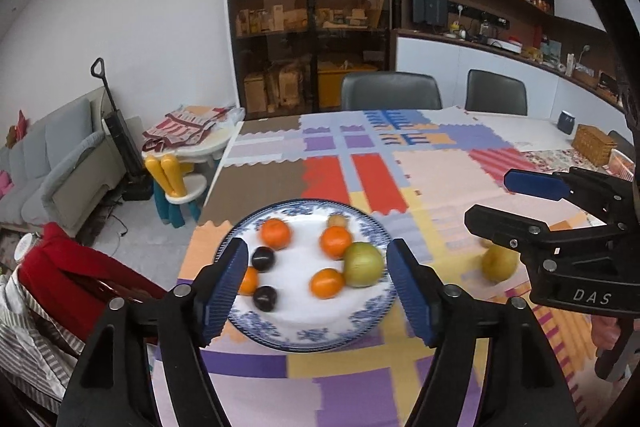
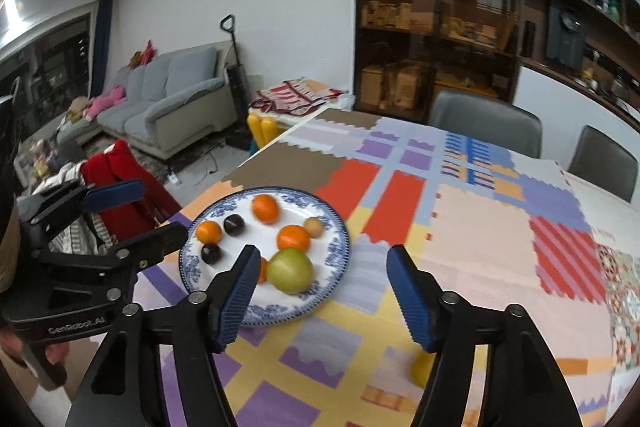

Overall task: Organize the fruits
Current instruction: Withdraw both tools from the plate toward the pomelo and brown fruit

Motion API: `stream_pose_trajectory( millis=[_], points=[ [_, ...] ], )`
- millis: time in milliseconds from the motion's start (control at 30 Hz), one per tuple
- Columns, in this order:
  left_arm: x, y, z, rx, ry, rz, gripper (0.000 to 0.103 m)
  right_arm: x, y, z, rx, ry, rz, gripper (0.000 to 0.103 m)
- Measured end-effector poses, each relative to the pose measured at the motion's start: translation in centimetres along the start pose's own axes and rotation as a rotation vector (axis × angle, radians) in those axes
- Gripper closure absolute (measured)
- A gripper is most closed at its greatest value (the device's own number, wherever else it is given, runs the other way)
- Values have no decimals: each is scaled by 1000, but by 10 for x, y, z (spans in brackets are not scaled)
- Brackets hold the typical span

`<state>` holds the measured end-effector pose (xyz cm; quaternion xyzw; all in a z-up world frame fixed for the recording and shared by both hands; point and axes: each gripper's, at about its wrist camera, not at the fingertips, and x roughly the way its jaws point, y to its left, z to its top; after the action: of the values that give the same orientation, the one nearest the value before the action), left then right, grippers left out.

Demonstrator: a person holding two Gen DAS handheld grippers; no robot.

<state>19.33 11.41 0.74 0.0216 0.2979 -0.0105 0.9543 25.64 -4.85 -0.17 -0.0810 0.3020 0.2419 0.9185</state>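
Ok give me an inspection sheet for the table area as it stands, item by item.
Surface: patchwork tablecloth covers the table.
Job's things: blue-rimmed plate holds four oranges, two dark plums, a green apple and a small tan fruit; a yellow pear lies off the plate on the cloth.
Clutter: wicker basket and dark jar at the far edge.
Grippers: left claw open above the plate; right claw open, holding nothing.
Cables: cord on the floor by the sofa.
Surroundings: chairs, glass cabinet, shelves.
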Motion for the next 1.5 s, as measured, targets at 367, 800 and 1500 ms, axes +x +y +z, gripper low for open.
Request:
stream_pose_trajectory(
  millis=[367,800,1500],
  points=[
    [-9,-58,-2,33,-10,-56,23,-41,-45,-22,49,-23,-85,35],
    [-1,-122,-7,84,3,-135,16,-68,-94,-50,81,-21,-142,35],
    [92,-196,-22,161,230,-210,16,-51,-167,-108,210,105,-214,35]
  ],
)
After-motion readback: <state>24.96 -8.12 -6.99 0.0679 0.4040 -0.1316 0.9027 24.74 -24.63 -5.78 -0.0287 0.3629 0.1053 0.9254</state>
